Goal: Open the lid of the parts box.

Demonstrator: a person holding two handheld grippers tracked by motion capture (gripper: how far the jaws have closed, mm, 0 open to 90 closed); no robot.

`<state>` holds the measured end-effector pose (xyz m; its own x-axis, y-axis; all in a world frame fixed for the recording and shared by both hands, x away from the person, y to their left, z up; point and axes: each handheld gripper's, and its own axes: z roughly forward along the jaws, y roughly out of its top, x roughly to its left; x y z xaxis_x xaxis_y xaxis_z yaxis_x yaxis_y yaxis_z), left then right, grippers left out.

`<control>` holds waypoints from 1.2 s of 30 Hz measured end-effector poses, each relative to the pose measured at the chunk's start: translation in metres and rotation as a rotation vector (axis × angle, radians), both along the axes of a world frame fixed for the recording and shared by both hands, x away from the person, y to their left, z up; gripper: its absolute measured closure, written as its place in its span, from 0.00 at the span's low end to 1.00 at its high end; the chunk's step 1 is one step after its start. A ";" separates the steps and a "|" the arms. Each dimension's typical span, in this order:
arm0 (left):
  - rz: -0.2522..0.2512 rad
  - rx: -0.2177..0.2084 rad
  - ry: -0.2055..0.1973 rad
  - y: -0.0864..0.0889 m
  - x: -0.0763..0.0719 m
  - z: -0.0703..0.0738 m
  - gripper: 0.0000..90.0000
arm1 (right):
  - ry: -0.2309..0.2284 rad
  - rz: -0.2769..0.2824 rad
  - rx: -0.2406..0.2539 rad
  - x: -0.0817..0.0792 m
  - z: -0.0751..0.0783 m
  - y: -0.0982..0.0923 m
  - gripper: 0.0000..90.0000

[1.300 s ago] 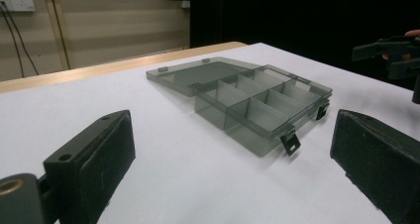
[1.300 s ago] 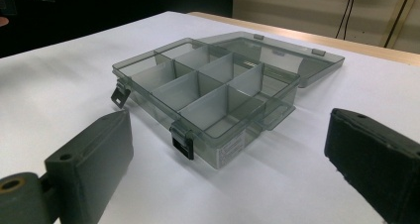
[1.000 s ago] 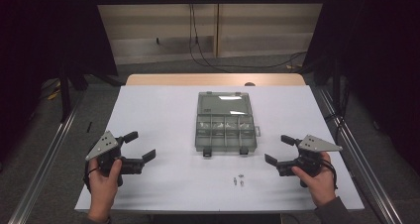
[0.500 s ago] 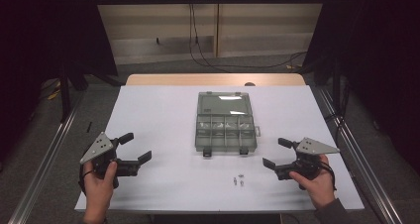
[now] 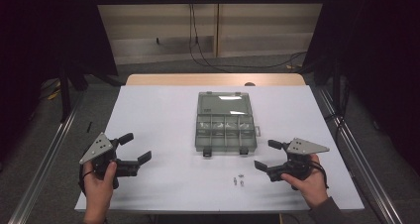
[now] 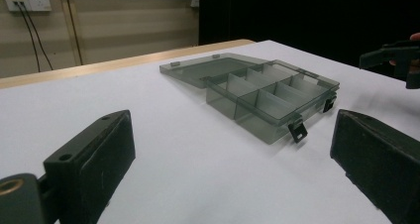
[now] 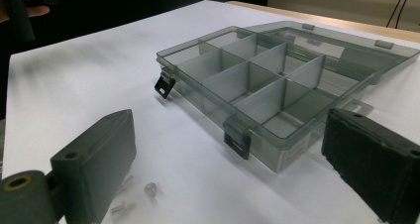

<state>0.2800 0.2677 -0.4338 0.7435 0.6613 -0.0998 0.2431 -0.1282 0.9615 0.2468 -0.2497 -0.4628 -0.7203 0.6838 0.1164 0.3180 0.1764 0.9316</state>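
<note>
A clear, smoke-tinted plastic organizer box [image 5: 226,128] lies just above the middle of the high view on the white table [image 5: 163,110], its lid [image 5: 224,104] swung fully open and lying flat on the table behind the tray. The tray is split by thin partitions into two rows of small compartments, which look empty as far as the gripper views show. Two dark latches [image 7: 236,140] hang from its front edge.

The box appears light and rigid but thin-walled; the smooth plastic is likely slippery, and squeezing across the partitions could flex or crack them. The outer wall or the corner rim near a latch looks like the soundest place to take hold, and the lid's free edge would serve for closing it.

Just below the box, in the lower middle of the high view, lie a few small screws [image 5: 238,180], apart from the front wall. They look tiny, hard and prone to roll, so wide jaws would have to pinch them squarely at the tips.

The right gripper [image 5: 275,158] rests low at the lower right, near the screws, its jaws spread wide with nothing between them; its own view shows the screws by its near jaw. The left gripper [image 5: 131,148] sits at the lower left, well apart from the box, jaws likewise spread and empty.
</note>
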 end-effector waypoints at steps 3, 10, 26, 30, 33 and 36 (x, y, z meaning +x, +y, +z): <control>-0.001 -0.009 0.001 -0.002 0.000 -0.001 0.04 | 0.009 0.009 -0.004 0.000 -0.001 0.004 0.08; 0.005 0.007 0.004 -0.003 -0.001 -0.001 0.04 | 0.027 0.030 -0.019 0.003 -0.002 0.009 0.10; 0.010 -0.004 0.001 -0.005 0.002 -0.001 0.04 | 0.054 0.065 -0.047 0.007 -0.008 0.019 0.19; 0.005 -0.001 0.001 -0.006 0.004 -0.002 0.04 | 0.070 0.072 -0.061 0.007 -0.007 0.019 0.25; 0.001 0.005 0.000 -0.005 0.004 -0.001 0.04 | 0.081 0.085 -0.069 0.006 -0.007 0.022 0.25; 0.001 0.004 -0.002 -0.004 0.004 -0.001 0.04 | 0.087 0.093 -0.078 0.006 -0.008 0.024 0.25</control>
